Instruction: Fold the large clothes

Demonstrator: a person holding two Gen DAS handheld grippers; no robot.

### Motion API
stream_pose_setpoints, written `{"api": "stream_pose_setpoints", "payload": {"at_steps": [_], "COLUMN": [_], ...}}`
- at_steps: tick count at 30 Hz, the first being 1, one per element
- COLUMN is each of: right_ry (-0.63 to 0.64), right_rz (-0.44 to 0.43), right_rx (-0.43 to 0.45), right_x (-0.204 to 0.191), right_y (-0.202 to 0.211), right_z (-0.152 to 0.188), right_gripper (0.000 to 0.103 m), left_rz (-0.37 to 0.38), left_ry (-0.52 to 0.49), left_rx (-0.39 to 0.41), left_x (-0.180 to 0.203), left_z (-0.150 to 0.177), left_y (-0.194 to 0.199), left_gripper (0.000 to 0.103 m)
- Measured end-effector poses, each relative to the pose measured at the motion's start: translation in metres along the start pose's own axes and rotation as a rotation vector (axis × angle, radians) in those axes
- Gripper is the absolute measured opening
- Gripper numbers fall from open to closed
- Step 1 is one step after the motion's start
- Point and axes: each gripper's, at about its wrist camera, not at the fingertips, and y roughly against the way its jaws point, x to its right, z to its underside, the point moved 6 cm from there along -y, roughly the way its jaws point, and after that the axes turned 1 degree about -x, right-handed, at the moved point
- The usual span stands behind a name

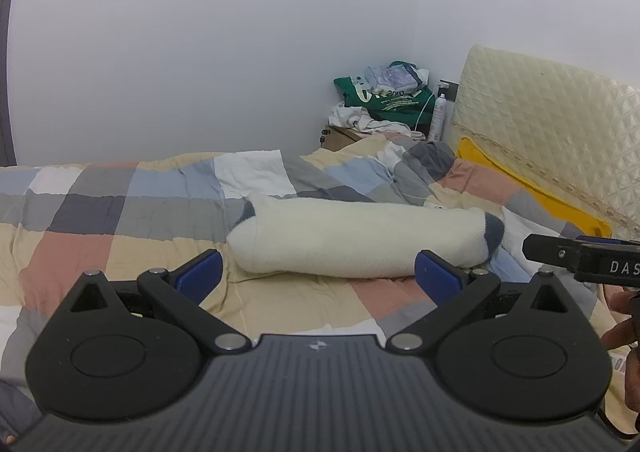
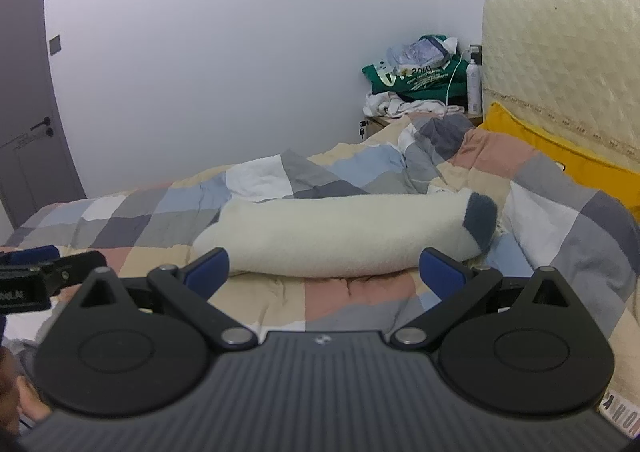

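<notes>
A cream fleece garment [image 1: 352, 242] with dark grey trim lies rolled into a long bundle across the checked quilt [image 1: 120, 228]. It also shows in the right wrist view [image 2: 328, 238]. My left gripper [image 1: 319, 276] is open and empty, hovering just in front of the bundle. My right gripper [image 2: 325, 274] is open and empty, also just short of the bundle. The right gripper's side shows at the right edge of the left wrist view [image 1: 580, 256]. The left gripper's side shows at the left edge of the right wrist view [image 2: 44, 272].
A quilted cream headboard [image 1: 552, 131] and a yellow pillow [image 1: 536, 191] stand at the right. A bedside table [image 1: 340, 135] in the corner holds a green bag [image 1: 384, 95], clothes and a spray bottle [image 1: 438, 117]. A grey door [image 2: 28, 103] is at the left.
</notes>
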Motion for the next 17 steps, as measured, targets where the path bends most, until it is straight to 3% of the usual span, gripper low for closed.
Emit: {"api": "stream_pose_setpoints", "payload": {"at_steps": [17], "right_ry": [-0.018], "right_rz": [-0.008], "right_rx": [0.001], "right_x": [0.0011], "right_y": [0.001], "right_z": [0.0013], "right_gripper": [0.103], "left_rz": [-0.012], "left_ry": [-0.006], "left_rx": [0.004], "left_x": [0.0013], "left_z": [0.0008], "left_y": [0.0], "left_gripper": [0.103]}}
